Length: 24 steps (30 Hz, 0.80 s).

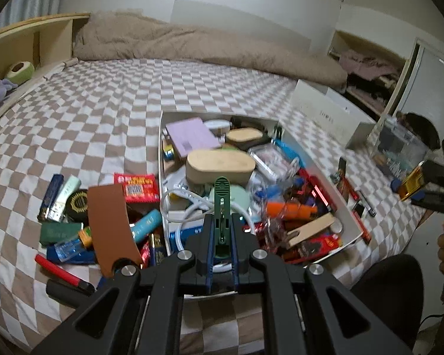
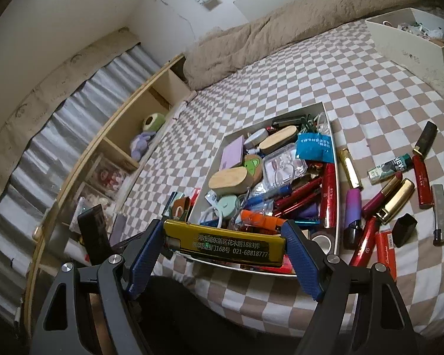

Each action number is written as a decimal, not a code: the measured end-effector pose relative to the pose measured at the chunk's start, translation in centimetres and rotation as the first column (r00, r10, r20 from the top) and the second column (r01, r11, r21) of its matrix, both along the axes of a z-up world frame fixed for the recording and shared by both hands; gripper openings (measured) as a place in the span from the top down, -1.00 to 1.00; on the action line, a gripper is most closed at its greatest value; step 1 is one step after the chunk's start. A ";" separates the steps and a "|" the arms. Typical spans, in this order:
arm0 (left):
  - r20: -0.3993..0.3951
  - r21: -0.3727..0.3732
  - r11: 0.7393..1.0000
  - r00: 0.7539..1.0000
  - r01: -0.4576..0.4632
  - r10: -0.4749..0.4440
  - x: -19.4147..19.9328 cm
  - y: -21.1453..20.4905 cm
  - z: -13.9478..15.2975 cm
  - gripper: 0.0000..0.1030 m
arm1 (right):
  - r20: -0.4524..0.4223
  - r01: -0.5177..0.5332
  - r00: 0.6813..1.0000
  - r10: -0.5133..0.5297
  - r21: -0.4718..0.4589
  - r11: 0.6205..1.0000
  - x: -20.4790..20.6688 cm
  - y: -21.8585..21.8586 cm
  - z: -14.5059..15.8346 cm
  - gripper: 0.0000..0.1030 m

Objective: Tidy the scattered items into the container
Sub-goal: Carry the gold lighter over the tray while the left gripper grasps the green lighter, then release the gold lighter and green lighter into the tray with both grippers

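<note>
A white box (image 1: 322, 174) (image 2: 336, 159) full of small items lies on the checkered bed. My left gripper (image 1: 223, 230) is shut on a green clip-like tool (image 1: 222, 198), held above the box's near end. My right gripper (image 2: 225, 244) is shut on a gold lighter with printed text (image 2: 225, 244), gripped lengthwise by its two ends over the box's near rim. That gripper and the lighter (image 1: 411, 182) also show at the right edge of the left wrist view. Loose items lie on both sides of the box.
Left of the box lie a brown card (image 1: 109, 224), a red snack pack (image 1: 137, 188), tubes and a red pen (image 1: 59, 269). Right of it lie lipsticks (image 2: 381, 192), a red lighter (image 2: 421, 182) and a black cap (image 2: 404, 229). A second white box (image 2: 414, 50) stands farther back.
</note>
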<state>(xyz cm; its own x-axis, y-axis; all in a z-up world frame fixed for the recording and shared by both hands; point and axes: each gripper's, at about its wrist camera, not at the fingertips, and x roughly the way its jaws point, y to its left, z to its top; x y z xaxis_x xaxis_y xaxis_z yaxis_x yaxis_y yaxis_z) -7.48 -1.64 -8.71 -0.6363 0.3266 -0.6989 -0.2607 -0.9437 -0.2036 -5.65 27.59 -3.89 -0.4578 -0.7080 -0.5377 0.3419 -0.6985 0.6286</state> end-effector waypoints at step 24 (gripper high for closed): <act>-0.025 -0.036 0.999 1.000 -0.015 0.014 1.2 0.3 -0.4 0.17 | 0.100 -0.026 0.995 -0.003 0.287 0.957 -1.5 -6.2 -6.2 -0.58</act>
<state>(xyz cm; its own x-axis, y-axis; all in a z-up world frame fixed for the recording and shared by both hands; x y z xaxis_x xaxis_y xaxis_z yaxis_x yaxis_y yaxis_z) -6.27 -1.37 -9.12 -0.6577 0.2921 -0.6943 -0.2516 -0.9540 -0.1630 -7.13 21.40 -10.12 -0.3854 -0.5214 -0.7613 0.2978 -0.8512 0.4322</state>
